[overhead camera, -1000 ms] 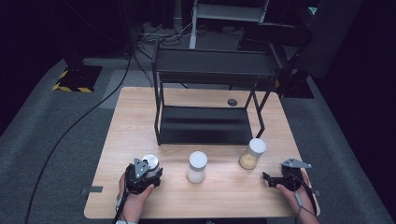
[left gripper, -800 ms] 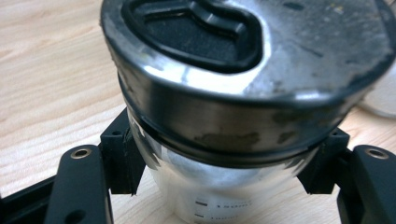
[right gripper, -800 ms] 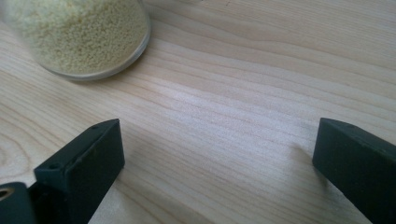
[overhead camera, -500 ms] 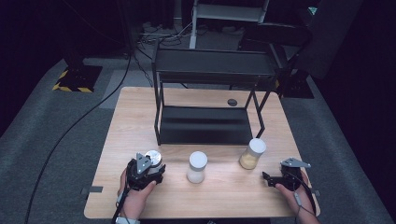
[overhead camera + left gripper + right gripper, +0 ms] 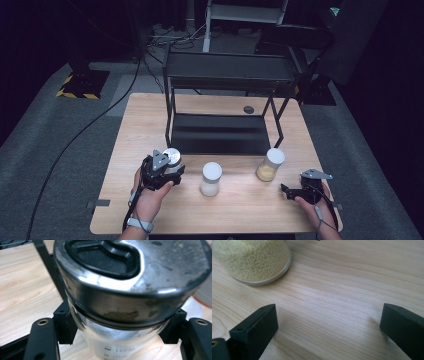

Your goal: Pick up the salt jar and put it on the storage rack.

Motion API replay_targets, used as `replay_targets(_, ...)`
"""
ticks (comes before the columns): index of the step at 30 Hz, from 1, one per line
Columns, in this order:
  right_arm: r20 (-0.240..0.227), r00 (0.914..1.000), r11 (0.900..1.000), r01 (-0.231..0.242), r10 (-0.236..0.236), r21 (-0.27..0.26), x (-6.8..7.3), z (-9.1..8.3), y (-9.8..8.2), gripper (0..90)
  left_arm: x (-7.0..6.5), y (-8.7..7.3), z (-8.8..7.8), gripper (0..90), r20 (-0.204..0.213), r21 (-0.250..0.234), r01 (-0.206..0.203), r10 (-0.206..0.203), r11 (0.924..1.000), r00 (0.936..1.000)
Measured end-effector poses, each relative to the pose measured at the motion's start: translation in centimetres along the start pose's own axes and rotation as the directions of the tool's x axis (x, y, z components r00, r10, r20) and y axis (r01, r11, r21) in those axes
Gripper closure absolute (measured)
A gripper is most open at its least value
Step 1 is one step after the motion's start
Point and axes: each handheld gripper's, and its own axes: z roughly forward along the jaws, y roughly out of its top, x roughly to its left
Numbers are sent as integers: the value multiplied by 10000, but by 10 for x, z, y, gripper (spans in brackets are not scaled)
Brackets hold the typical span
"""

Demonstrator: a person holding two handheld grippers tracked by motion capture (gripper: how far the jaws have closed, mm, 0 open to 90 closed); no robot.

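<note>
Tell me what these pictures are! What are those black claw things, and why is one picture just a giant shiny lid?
Those black claws are grippers, tools a person holds, one in each hand. The high view looks down from above on a wooden table. A small camera also rides on each gripper and looks along its jaws.

The left gripper is clamped on a jar with a silver lid. Its camera sits very close to the jar, so the lid looks giant there.

The right gripper is open, with bare wood between its jaws. Beyond it stands a jar of tiny yellow grains, seen from above too.

Between the two stands a jar with a white lid. Behind them is a black metal shelf rack.
</note>
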Motion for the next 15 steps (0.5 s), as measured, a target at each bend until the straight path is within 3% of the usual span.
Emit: replay_targets(15, -1, 10000, 10000, 1, -1, -1, 0, 0, 0, 14, 8, 38, 26, 305, 448, -123, -356, 361, 9993, 9983)
